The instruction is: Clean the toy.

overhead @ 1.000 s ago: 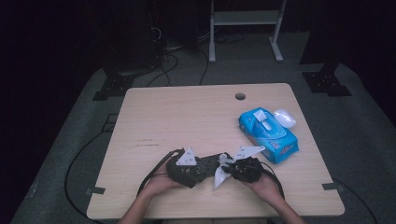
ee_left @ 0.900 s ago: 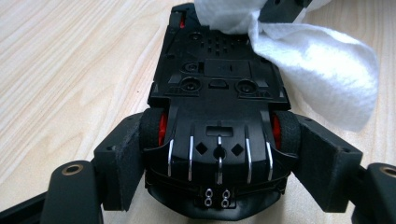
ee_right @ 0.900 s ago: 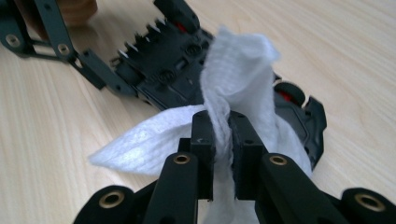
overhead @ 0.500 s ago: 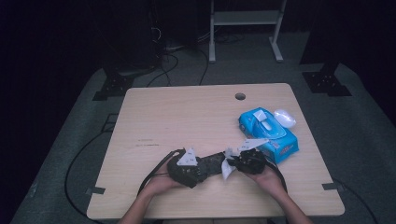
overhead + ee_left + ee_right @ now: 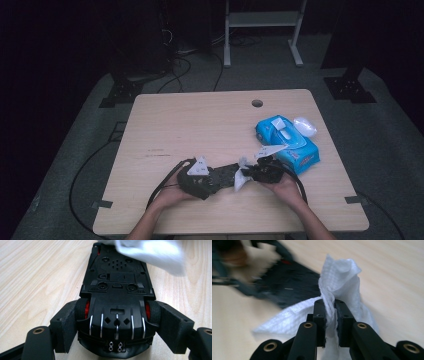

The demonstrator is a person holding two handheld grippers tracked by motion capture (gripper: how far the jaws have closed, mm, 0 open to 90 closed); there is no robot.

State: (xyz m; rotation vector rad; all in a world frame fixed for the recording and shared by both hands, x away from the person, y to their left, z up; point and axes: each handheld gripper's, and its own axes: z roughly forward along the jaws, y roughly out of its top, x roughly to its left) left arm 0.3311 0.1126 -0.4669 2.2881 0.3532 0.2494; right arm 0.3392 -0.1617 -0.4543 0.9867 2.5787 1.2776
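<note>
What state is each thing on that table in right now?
Toy car: upside down, clamped by the wheels.
White wipe: crumpled, pinched, lying on the car's far end.
Left tongs: shut on the car.
Right tongs: shut on the wipe.
Blue wipe pack: lid flipped open.

Left tool jaws spread wide, clamping; right tool jaws pinched nearly shut; tools tip to tip
</note>
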